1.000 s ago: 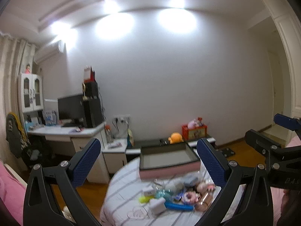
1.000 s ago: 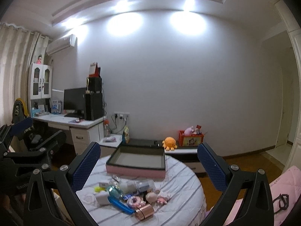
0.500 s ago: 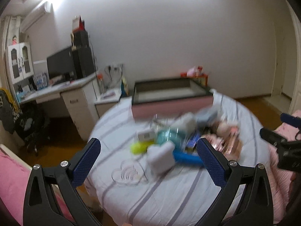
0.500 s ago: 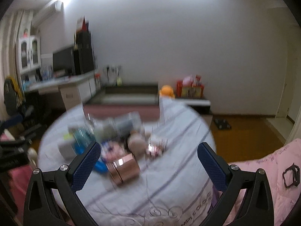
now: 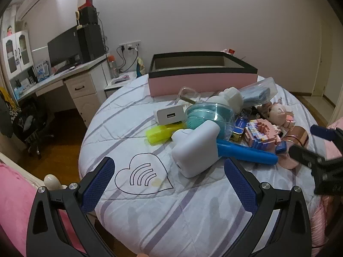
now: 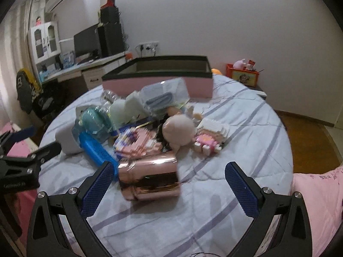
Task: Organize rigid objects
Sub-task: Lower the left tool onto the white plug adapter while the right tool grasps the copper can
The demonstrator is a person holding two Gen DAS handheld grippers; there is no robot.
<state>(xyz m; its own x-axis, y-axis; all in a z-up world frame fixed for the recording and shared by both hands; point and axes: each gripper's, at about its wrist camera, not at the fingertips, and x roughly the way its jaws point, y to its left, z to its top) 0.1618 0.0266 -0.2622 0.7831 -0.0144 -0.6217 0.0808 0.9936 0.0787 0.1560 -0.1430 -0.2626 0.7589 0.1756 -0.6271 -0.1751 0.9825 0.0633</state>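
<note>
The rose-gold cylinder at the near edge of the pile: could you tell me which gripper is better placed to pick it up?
Probably the right gripper. The rose-gold cylinder lies just ahead of its open jaws, slightly toward its left finger. The left gripper faces the white block, with the cylinder far off to its side.

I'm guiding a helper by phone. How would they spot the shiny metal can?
Start at the pink box at the round table's far side, then come forward through the pile. The rose-gold can lies on its side at the pile's near edge, the only mirror-shiny item, beside a blue plastic piece.

White desk [image 5: 70, 72] against pale wall [image 5: 203, 15], wooden floor [image 5: 57, 141].
</note>
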